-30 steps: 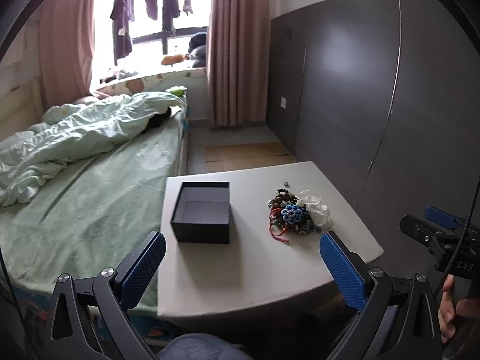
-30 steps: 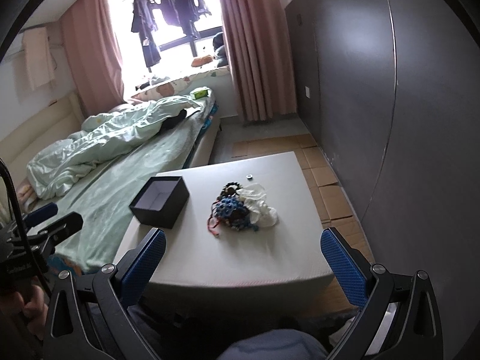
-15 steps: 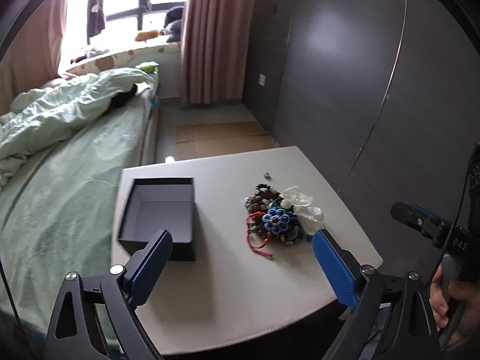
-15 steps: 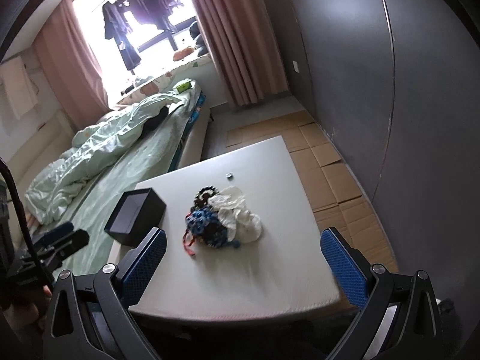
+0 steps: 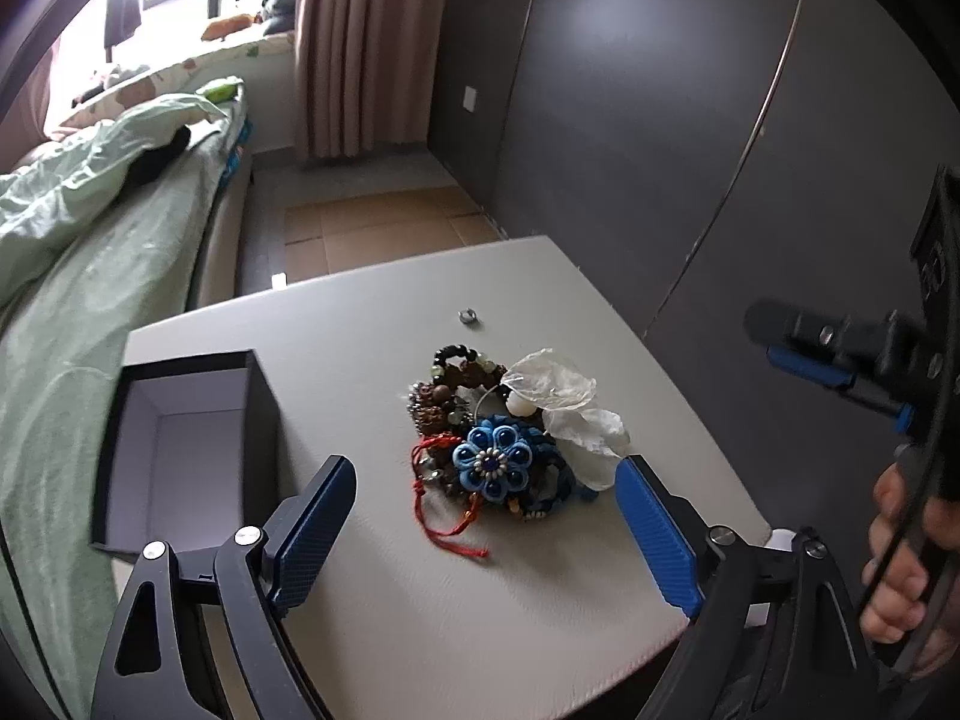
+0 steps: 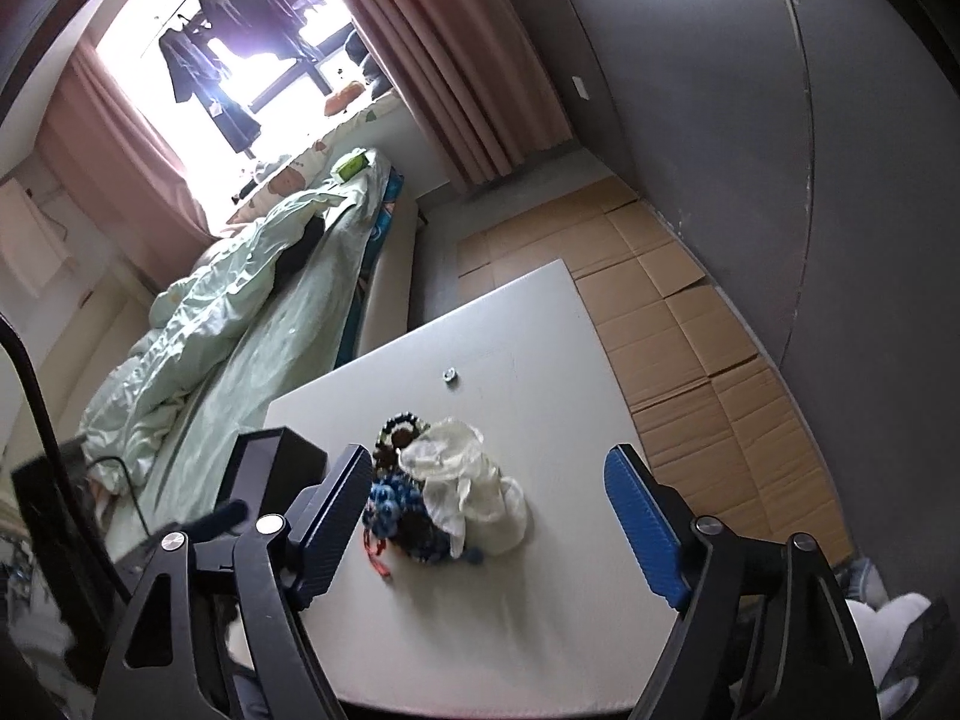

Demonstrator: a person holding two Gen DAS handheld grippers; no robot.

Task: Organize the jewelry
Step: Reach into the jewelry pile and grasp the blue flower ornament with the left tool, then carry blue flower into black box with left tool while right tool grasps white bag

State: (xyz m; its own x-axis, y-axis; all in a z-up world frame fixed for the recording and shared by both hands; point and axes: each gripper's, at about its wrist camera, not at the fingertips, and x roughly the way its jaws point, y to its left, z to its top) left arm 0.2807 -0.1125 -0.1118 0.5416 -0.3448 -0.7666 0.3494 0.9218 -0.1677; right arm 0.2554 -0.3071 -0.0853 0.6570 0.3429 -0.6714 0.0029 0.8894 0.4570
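A tangled jewelry pile (image 5: 498, 438) (image 6: 414, 504) lies mid-table: a blue bead flower (image 5: 492, 462), brown bead bracelets, a red cord and a clear plastic wrap (image 5: 570, 402) (image 6: 468, 486). An empty black box (image 5: 180, 444) (image 6: 264, 468) stands open on the table's left. A small silver ring (image 5: 467, 316) (image 6: 450, 374) lies alone behind the pile. My left gripper (image 5: 486, 510) hovers above the pile's near side, jaws closing, nothing between the pads. My right gripper (image 6: 486, 510) hangs over the pile, jaws closing, touching nothing; in the left wrist view it shows at the right edge (image 5: 828, 360).
The white table (image 5: 420, 600) (image 6: 540, 360) stands beside a bed with green bedding (image 5: 78, 228) (image 6: 240, 300) on its left. A dark wardrobe wall (image 5: 660, 120) rises behind and to the right. Flattened cardboard (image 6: 678, 324) covers the floor. A hand (image 5: 900, 552) holds the right gripper.
Both grippers have moved forward and down toward the table, so the pile and box look larger. Both pairs of jaws have narrowed a little. Nothing on the table has moved.
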